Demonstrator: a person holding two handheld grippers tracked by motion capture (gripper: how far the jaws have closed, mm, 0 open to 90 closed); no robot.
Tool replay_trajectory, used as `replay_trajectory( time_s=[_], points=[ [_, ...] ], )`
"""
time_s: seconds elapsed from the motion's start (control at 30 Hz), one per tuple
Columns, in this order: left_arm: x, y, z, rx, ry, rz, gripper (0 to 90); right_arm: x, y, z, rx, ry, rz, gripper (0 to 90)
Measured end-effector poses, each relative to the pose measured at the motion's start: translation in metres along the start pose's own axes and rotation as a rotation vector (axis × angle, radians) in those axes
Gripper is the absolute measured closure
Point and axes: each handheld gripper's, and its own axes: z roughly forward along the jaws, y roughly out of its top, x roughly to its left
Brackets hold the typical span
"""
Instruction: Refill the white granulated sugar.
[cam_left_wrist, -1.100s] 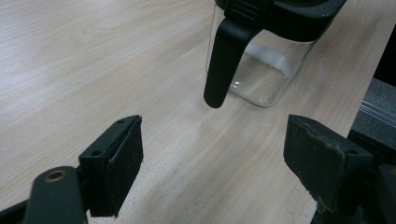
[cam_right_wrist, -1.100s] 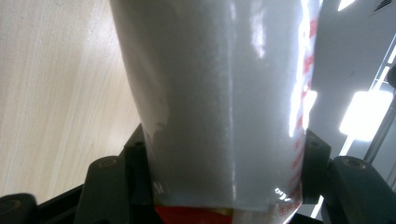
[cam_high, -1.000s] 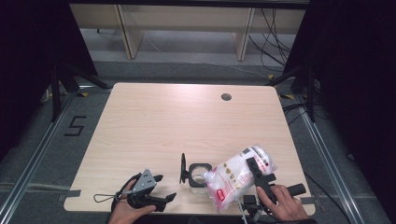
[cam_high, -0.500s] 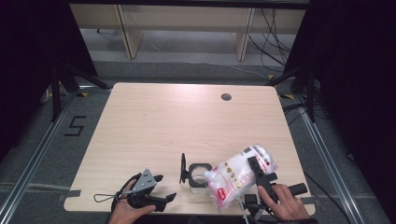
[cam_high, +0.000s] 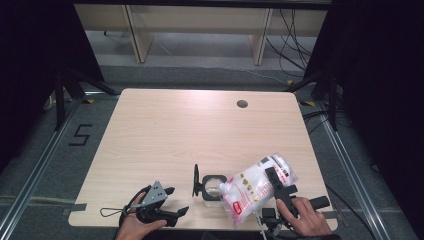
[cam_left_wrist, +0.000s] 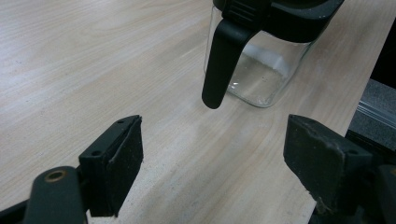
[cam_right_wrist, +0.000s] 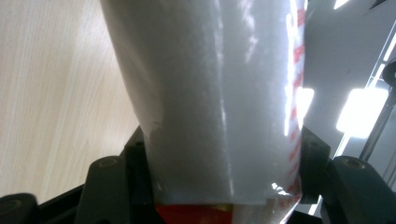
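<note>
Change since earlier frame: nothing has shifted; both hands, the bag and the jar sit where they were a second ago.
Left gripper (cam_high: 170, 202): rests at the near left of the pale wooden table (cam_high: 165, 130), jaws spread wide and empty, aimed right toward the jar.
Jar: a clear square glass jar with a black rim (cam_high: 214, 186) stands at near centre, its black hinged lid (cam_high: 195, 180) flipped up on the left side; in the left gripper view its glass (cam_left_wrist: 261, 74) looks nearly empty.
Bag: a soft white plastic pouch with red print (cam_high: 255, 187) is tilted, its lower end at the jar's mouth.
Right gripper (cam_high: 280, 187): at the near right, jaws pinching the pouch (cam_right_wrist: 210, 102) across its width.
Progress: lid open and pouch tipped over the jar look done; the pour itself seems barely begun, and closing the lid is left.
</note>
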Motion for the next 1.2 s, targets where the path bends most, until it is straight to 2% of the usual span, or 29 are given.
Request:
replay_trajectory(
  time_s=[0.03,0.07,0.13,0.17,0.2,0.23,0.33,0.37,0.4,0.43,0.53,0.57,0.67,0.77,0.8,0.87,0.93,0.97,1.0,1.03,1.07,1.1,1.13,1.17,1.2],
  points=[
    [-0.0001,0.0002,0.0001,-0.004,0.003,0.004,19.4,-0.0018,0.0011,-0.0016,0.021,0.037,-0.006,41.2],
    [0.0003,0.0003,-0.0003,0.003,0.003,0.013,19.4,0.0007,-0.0004,-0.0026,0.021,0.038,0.026,41.2],
    [0.0003,0.0003,-0.0003,0.008,-0.001,0.015,19.4,-0.0023,-0.0007,-0.0018,0.005,0.023,0.011,41.2],
    [0.0003,0.0003,-0.0003,0.008,0.0,0.012,19.4,-0.0008,-0.0007,-0.0007,-0.006,-0.008,0.02,41.2],
    [0.0005,0.0003,-0.0003,0.008,0.0,0.012,19.4,-0.0033,0.0014,-0.0021,0.014,0.021,-0.006,41.2],
    [-0.0002,0.0002,0.0001,-0.004,0.001,0.005,19.4,-0.001,0.0013,-0.0028,0.021,0.035,-0.008,41.2],
    [0.0003,0.0002,0.0,0.001,-0.001,0.007,19.4,-0.0032,0.0013,-0.0036,0.017,0.03,-0.017,41.3],
    [0.0006,0.0001,-0.0001,0.005,0.0,0.011,19.4,-0.0005,0.0004,-0.0017,-0.011,-0.01,0.038,41.3],
    [0.0005,0.0003,-0.0002,0.007,0.001,0.012,19.4,-0.0005,0.0004,-0.0017,-0.011,-0.01,0.038,41.3],
    [0.0004,0.0004,-0.0003,0.008,-0.001,0.015,19.4,-0.0024,0.0002,-0.0029,0.017,0.028,-0.014,41.4],
    [-0.0002,0.0002,0.0,-0.004,0.002,0.004,19.4,-0.0034,-0.0002,-0.0027,0.016,0.036,-0.023,41.4],
    [-0.0001,0.0001,0.0002,-0.006,0.001,0.004,19.4,-0.0015,-0.0002,-0.0025,0.016,0.028,0.008,41.4],
    [0.0,0.0002,0.0001,-0.003,0.001,0.006,19.4,-0.004,-0.0002,-0.003,0.009,0.022,-0.017,41.5],
    [-0.0001,0.0004,-0.0002,-0.002,-0.002,0.005,19.4,0.0004,0.0006,-0.0029,0.025,0.036,0.009,41.5],
    [0.0005,0.0006,-0.0005,0.004,-0.002,0.013,19.4,-0.0017,0.0008,-0.0035,0.013,0.032,-0.005,41.5],
    [0.0,0.0003,-0.0005,0.004,0.003,0.013,19.4,-0.0025,-0.0001,-0.004,0.011,0.028,0.006,41.5],
    [0.0004,0.0004,-0.0003,0.007,0.0,0.013,19.4,-0.0004,0.0,-0.0042,0.026,0.015,0.037,41.5],
    [-0.0001,0.0004,-0.0002,0.004,0.001,0.015,19.4,-0.0024,0.0003,-0.005,0.024,0.029,-0.009,41.5],
    [-0.0001,0.0004,-0.0002,0.004,0.001,0.015,19.4,-0.0024,0.0003,-0.005,0.024,0.029,-0.009,41.5],
    [0.0003,0.0003,-0.0001,0.008,-0.002,0.015,19.4,-0.0046,0.0,-0.0033,-0.005,-0.012,-0.04,41.5],
    [0.0003,0.0003,-0.0001,0.008,-0.002,0.015,19.4,-0.0046,0.0,-0.0033,-0.005,-0.012,-0.04,41.5],
    [0.0004,0.0002,-0.0001,0.008,-0.001,0.014,19.4,-0.0046,0.0013,-0.0048,0.018,0.009,-0.017,41.5],
    [0.0004,0.0003,-0.0002,0.008,-0.001,0.013,19.4,-0.0059,0.0012,-0.0047,0.012,0.003,-0.036,41.5],
    [0.0001,0.0004,-0.0002,0.003,0.001,0.015,19.4,-0.0031,0.0013,-0.0061,0.016,0.014,-0.011,41.5],
    [0.0001,0.0004,-0.0002,0.003,0.001,0.015,19.4,-0.0031,0.0013,-0.0061,0.016,0.014,-0.011,41.5]
  ],
)
